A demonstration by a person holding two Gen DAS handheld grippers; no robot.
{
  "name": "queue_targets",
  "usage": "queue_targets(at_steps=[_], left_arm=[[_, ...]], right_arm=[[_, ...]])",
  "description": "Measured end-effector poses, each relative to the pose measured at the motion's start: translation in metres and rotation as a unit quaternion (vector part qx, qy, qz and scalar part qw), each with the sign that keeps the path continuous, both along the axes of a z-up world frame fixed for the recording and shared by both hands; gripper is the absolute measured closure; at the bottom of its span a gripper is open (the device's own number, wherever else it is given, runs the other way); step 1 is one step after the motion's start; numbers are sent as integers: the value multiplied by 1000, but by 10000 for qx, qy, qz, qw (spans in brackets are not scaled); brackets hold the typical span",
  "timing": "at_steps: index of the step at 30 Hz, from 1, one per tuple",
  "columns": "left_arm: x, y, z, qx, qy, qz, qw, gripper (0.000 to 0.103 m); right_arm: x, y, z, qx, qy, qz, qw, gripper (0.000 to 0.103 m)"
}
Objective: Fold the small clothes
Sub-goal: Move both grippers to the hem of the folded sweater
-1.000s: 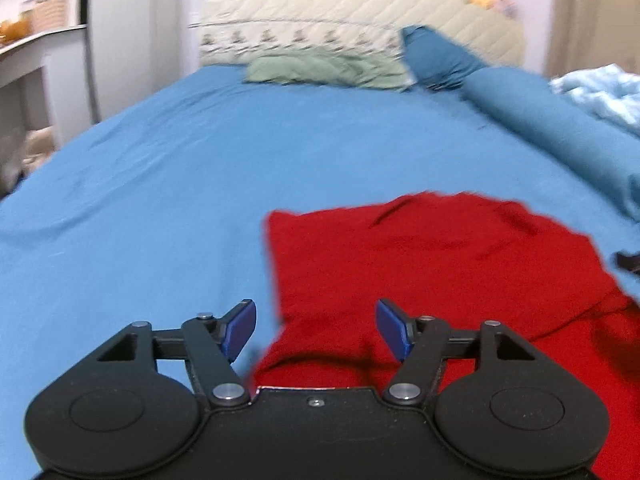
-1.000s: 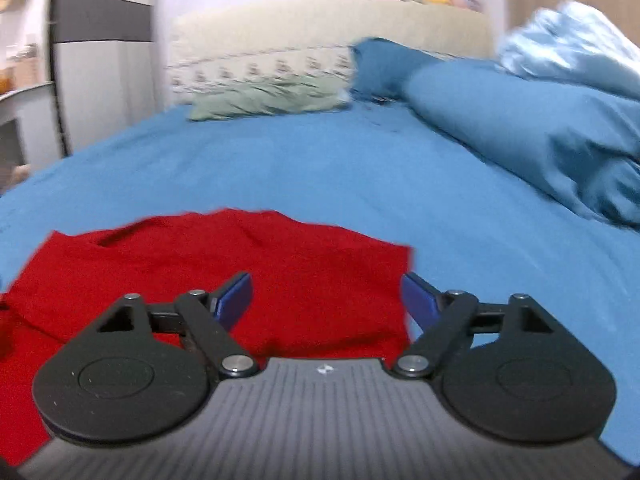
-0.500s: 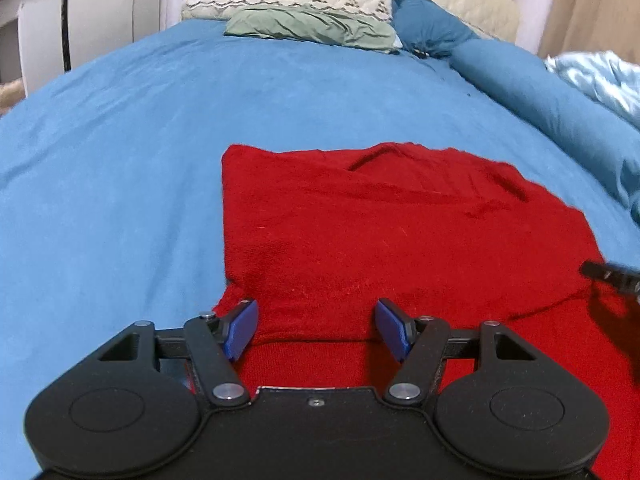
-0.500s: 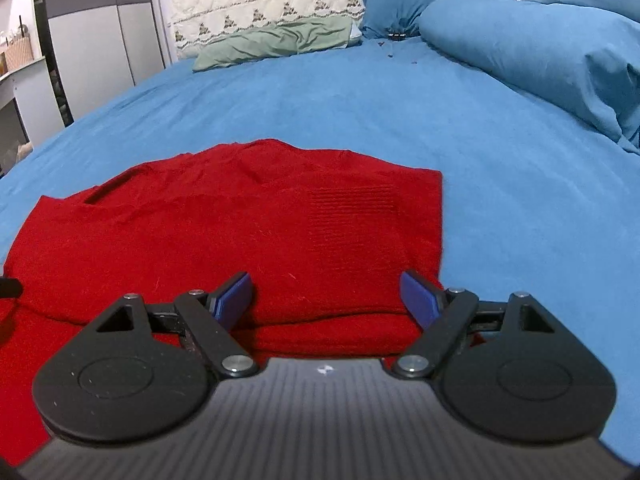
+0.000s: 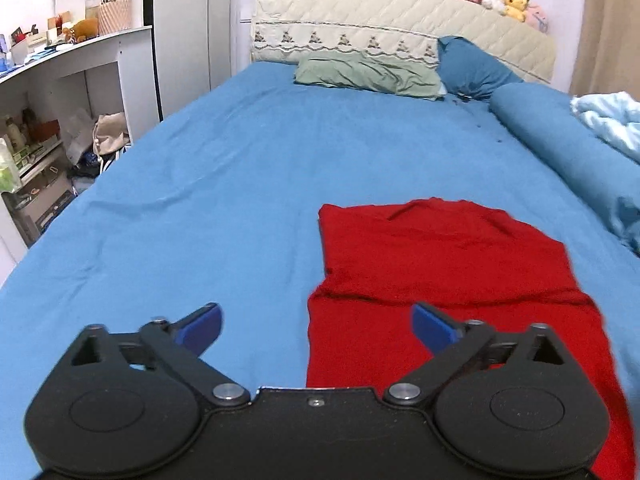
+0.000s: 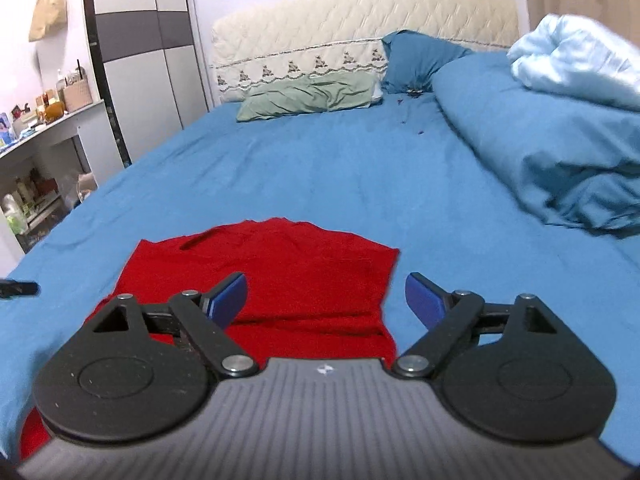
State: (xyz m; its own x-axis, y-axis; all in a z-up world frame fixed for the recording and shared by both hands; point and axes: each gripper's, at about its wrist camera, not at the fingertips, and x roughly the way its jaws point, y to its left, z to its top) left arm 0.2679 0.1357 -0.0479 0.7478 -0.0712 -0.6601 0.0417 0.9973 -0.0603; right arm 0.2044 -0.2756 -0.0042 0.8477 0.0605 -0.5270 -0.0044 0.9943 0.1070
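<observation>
A red knit garment (image 5: 448,264) lies flat on the blue bed sheet (image 5: 224,184), with its far part folded over the near part. It also shows in the right wrist view (image 6: 288,276). My left gripper (image 5: 316,324) is open and empty, held above the garment's near left edge. My right gripper (image 6: 326,298) is open and empty, held above the garment's near right edge. The tip of the left gripper (image 6: 18,288) shows at the left edge of the right wrist view.
A green pillow (image 5: 368,74) and a blue pillow (image 5: 472,66) lie at the quilted headboard (image 5: 400,28). A rolled blue duvet (image 6: 532,136) and a pale blue blanket (image 6: 580,64) lie along the right. White shelves (image 5: 60,92) stand left of the bed.
Both grippers have pulled back and risen from the garment, and the left one has opened wider and shifted left. The garment's folded top layer lies still.
</observation>
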Motion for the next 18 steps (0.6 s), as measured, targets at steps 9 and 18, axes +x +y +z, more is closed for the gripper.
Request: queue_targets(at_steps=[9,18], left_arm=[[-86,0,-25,53,916,-246,9955,0],[-135,-19,-83,-126,1463,-202,9890,5]], right_arm=[[-105,-4,1,253,940,22,9952,1],[-170,12,-76,593,1854,-367,9802,3]])
